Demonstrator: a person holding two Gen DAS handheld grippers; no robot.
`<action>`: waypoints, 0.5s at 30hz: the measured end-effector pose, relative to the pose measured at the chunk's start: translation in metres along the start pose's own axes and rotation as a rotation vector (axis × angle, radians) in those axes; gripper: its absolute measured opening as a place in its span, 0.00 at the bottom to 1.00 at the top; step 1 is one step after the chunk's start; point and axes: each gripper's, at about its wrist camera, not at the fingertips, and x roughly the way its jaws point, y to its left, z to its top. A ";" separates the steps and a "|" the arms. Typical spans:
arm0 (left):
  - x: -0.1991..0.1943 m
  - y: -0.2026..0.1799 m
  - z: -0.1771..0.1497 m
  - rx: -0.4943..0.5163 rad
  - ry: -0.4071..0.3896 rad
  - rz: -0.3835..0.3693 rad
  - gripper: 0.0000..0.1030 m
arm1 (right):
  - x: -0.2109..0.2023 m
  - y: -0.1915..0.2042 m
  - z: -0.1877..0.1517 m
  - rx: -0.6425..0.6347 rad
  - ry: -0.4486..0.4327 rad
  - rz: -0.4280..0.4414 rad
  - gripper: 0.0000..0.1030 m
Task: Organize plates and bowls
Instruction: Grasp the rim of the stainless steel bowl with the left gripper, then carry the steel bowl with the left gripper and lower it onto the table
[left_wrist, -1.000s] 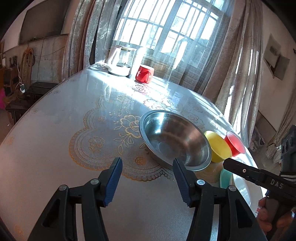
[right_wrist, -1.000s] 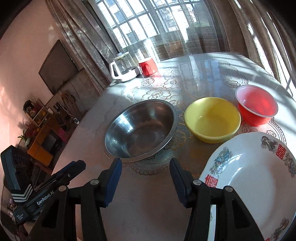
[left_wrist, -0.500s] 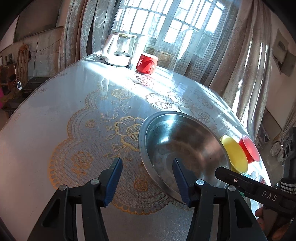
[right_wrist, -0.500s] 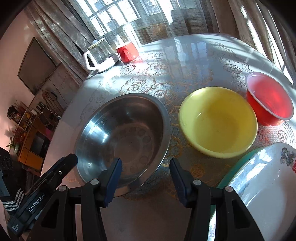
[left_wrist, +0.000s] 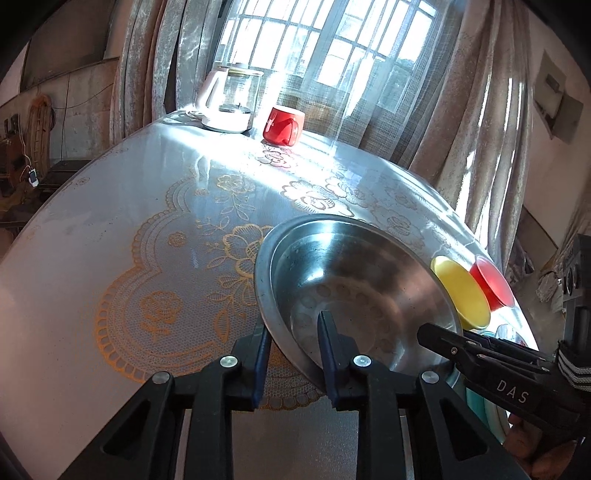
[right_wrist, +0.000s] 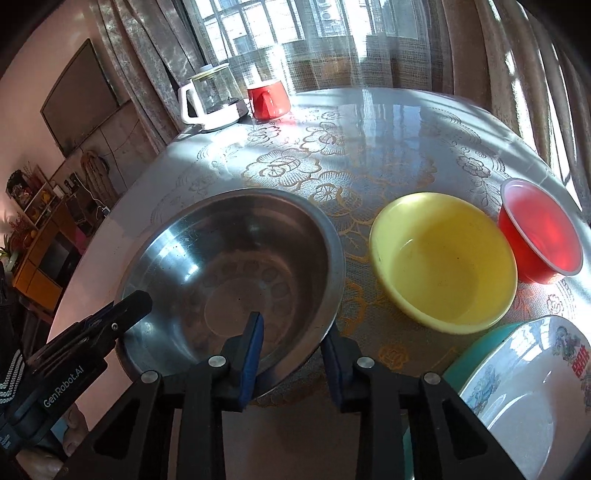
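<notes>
Both grippers straddle the near rim of the round stainless-steel bowl on the lace-patterned desk — left gripper and right gripper partly closed, pads bracketing its wall.

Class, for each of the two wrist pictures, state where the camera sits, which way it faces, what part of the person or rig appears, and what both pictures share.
Left wrist: sits on the left hand-held gripper, facing across the steel bowl toward the window; its fingers straddle the near rim.
Right wrist: sits on the right hand-held gripper, facing the same bowl, yellow bowl and red bowl; its fingers straddle the rim too.
Shared: steel bowl, kettle, red mug, and each other's gripper.
</notes>
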 end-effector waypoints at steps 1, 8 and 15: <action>-0.005 0.000 -0.002 0.001 -0.007 0.001 0.25 | -0.003 0.002 -0.002 -0.009 -0.005 0.002 0.30; -0.044 0.002 -0.024 0.018 -0.034 0.005 0.27 | -0.022 0.012 -0.022 -0.026 -0.002 0.043 0.30; -0.077 0.012 -0.050 0.006 -0.036 0.016 0.27 | -0.040 0.027 -0.052 -0.043 0.008 0.084 0.30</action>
